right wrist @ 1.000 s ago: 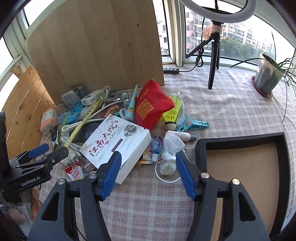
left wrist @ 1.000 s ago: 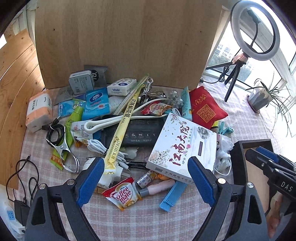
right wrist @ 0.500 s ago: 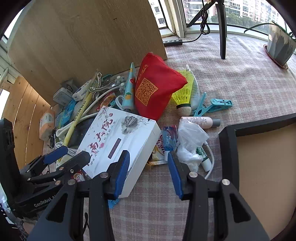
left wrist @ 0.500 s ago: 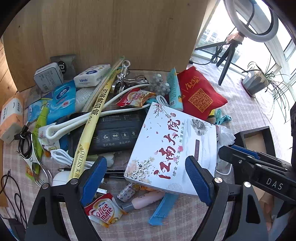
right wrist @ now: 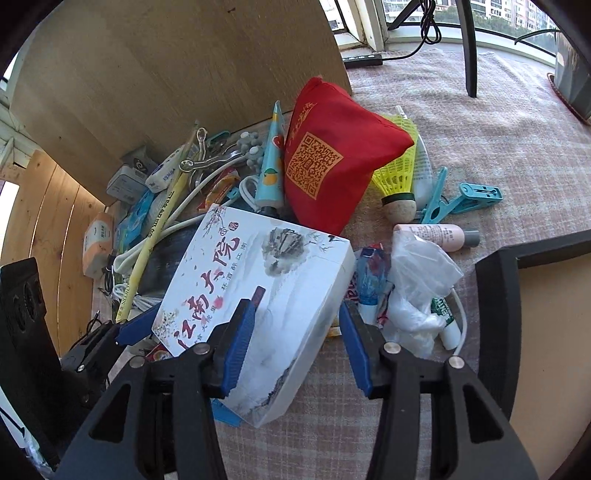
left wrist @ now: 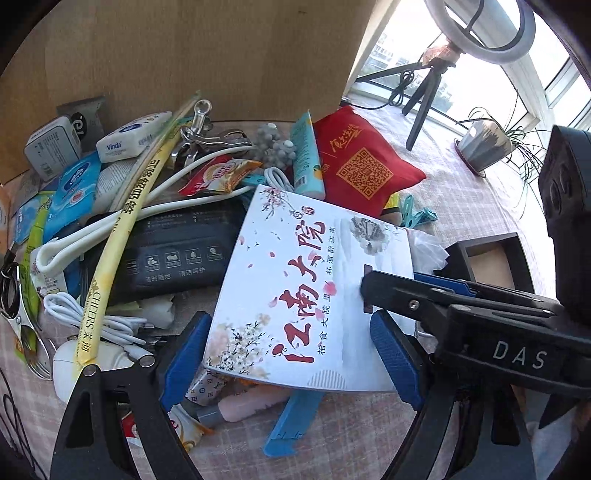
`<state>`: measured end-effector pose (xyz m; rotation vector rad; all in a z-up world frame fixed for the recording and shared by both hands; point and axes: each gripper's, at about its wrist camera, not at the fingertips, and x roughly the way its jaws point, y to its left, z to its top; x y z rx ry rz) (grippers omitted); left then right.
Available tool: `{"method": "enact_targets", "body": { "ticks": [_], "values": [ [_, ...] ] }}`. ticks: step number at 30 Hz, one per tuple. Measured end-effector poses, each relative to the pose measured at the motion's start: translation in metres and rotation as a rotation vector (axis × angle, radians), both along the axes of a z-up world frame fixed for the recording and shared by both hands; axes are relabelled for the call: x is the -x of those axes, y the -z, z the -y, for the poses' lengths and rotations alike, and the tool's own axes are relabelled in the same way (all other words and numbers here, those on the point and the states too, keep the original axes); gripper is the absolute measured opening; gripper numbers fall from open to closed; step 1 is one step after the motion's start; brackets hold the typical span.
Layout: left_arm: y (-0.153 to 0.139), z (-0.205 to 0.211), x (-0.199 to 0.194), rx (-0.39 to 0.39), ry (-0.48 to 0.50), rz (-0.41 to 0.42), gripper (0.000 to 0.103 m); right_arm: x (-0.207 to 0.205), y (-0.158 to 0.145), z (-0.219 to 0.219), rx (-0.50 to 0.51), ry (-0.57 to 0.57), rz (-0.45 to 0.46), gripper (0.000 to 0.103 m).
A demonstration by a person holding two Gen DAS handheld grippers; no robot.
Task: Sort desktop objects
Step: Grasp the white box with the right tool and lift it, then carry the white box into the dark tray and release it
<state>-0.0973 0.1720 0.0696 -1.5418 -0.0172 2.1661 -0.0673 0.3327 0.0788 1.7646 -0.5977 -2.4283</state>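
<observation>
Surveying: cluttered table [right wrist: 461,122] under a pink checked cloth, wooden board [left wrist: 207,55] upright behind the pile, windows beyond.
Task object: white floral box [left wrist: 295,280] lies tilted atop the pile, near its front edge.
Left gripper [left wrist: 291,356]: jaws spread, straddling the box's near end; contact not discernible.
Right gripper [right wrist: 295,347]: jaws have just been opening; left finger [right wrist: 236,343] over the box top, right finger beside its edge, pads not pressing.
Left view only: ring light [left wrist: 480,33] on tripod, potted plant [left wrist: 487,144], Vinda tissue pack [left wrist: 133,138], black pouch [left wrist: 170,258].
Right view only: yellow shuttlecock [right wrist: 397,184], crumpled clear bag [right wrist: 421,280], pink bottle [right wrist: 436,236].
Both views: red QR pouch [right wrist: 325,162], black tray [left wrist: 491,258].
Counts: two grippers, one floral box, one red pouch, two teal clothes pegs [right wrist: 461,199].
</observation>
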Motion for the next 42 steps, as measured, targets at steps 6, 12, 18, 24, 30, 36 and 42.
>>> {"method": "enact_targets", "body": {
  "ticks": [6,12,18,24,30,36,42],
  "values": [
    [0.001,0.006,-0.006,-0.035,-0.023,0.018,0.086,-0.004,-0.009,0.016,-0.058,-0.044,-0.019,0.049],
    [-0.013,0.006,-0.019,-0.055,-0.042,0.003,0.086,-0.014,-0.019,0.016,-0.106,-0.082,-0.054,0.050],
    [-0.026,-0.009,-0.032,-0.076,-0.021,-0.023,0.086,-0.026,-0.031,0.002,-0.099,-0.052,-0.078,0.049],
    [-0.040,-0.044,-0.048,-0.103,0.032,-0.038,0.086,-0.053,-0.050,-0.026,-0.135,0.002,-0.117,0.050],
    [-0.051,-0.091,-0.074,-0.120,0.141,-0.048,0.086,-0.090,-0.063,-0.073,-0.149,0.108,-0.126,0.049],
    [-0.054,-0.147,-0.098,-0.133,0.268,-0.027,0.086,-0.133,-0.065,-0.124,-0.172,0.231,-0.113,0.049],
    [-0.050,-0.203,-0.130,-0.123,0.408,-0.003,0.086,-0.179,-0.060,-0.172,-0.179,0.350,-0.081,0.049]
  ]
}}
